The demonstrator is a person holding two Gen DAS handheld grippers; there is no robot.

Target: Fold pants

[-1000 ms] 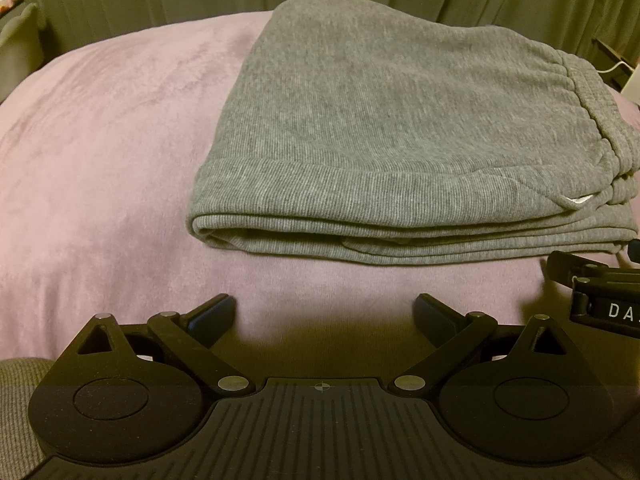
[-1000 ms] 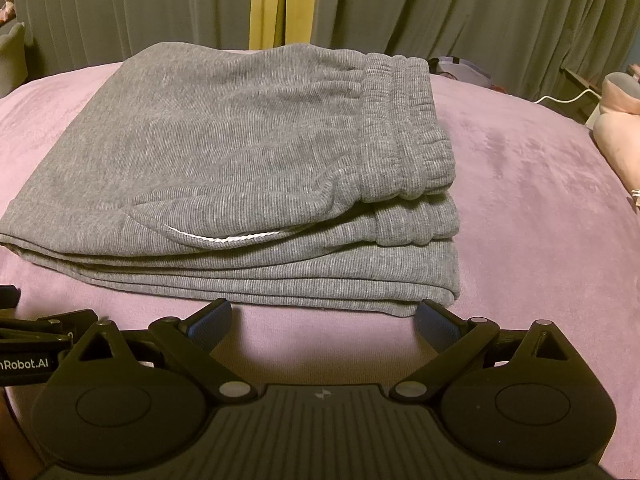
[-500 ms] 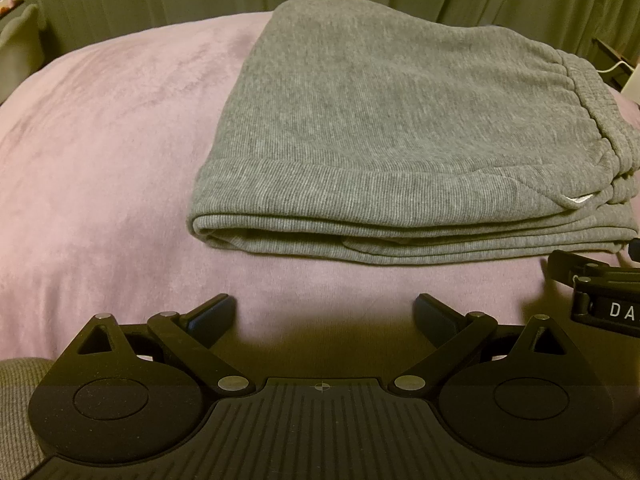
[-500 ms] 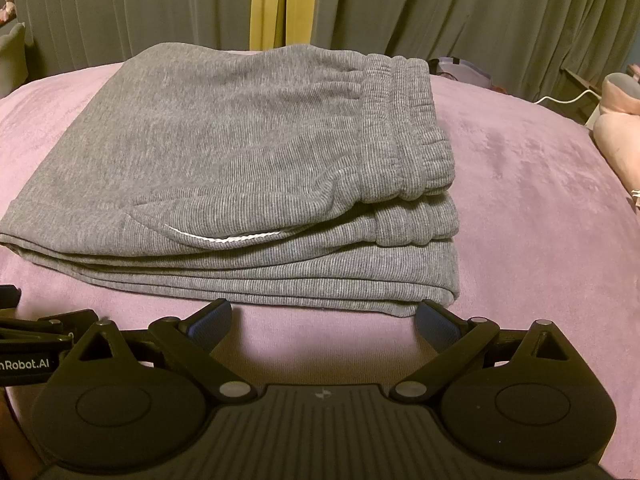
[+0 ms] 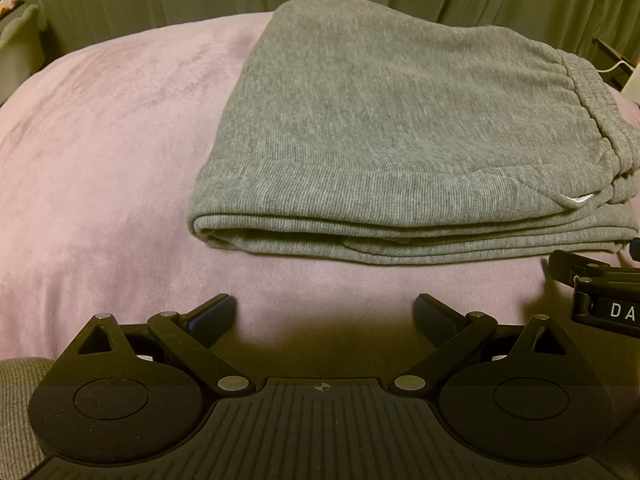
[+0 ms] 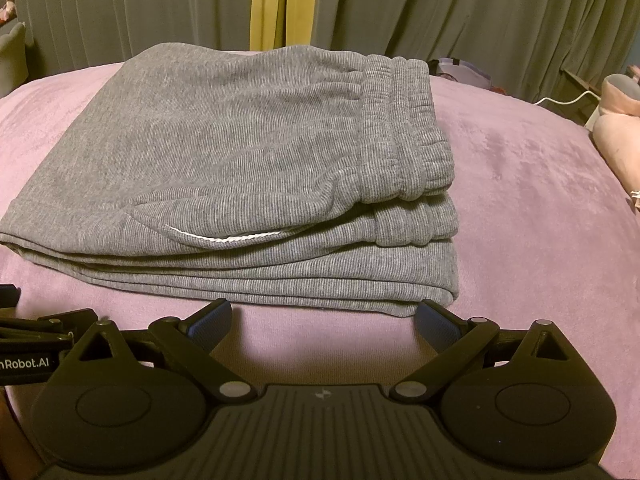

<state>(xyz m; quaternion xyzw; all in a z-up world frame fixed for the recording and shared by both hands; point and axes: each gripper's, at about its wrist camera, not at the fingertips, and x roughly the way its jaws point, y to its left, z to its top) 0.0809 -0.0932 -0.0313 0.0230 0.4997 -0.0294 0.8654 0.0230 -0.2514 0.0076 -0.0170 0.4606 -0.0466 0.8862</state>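
Note:
Grey ribbed pants point(image 5: 400, 152) lie folded into a flat stack of several layers on a pink blanket point(image 5: 100, 160). In the right wrist view the pants point(image 6: 240, 168) show their elastic waistband point(image 6: 404, 128) at the right and a white drawstring point(image 6: 228, 239) at a pocket edge. My left gripper point(image 5: 326, 314) is open and empty, a short way in front of the stack's near edge. My right gripper point(image 6: 324, 318) is open and empty, its fingertips just at the stack's near right corner. Each gripper shows at the edge of the other's view.
Grey-green curtains point(image 6: 440, 4) with a yellow strip point(image 6: 268, 4) hang behind the bed. A pink pillow point(image 6: 618, 136) and a white cable point(image 6: 568, 98) lie at the right. Pink blanket stretches left of the pants point(image 5: 80, 140).

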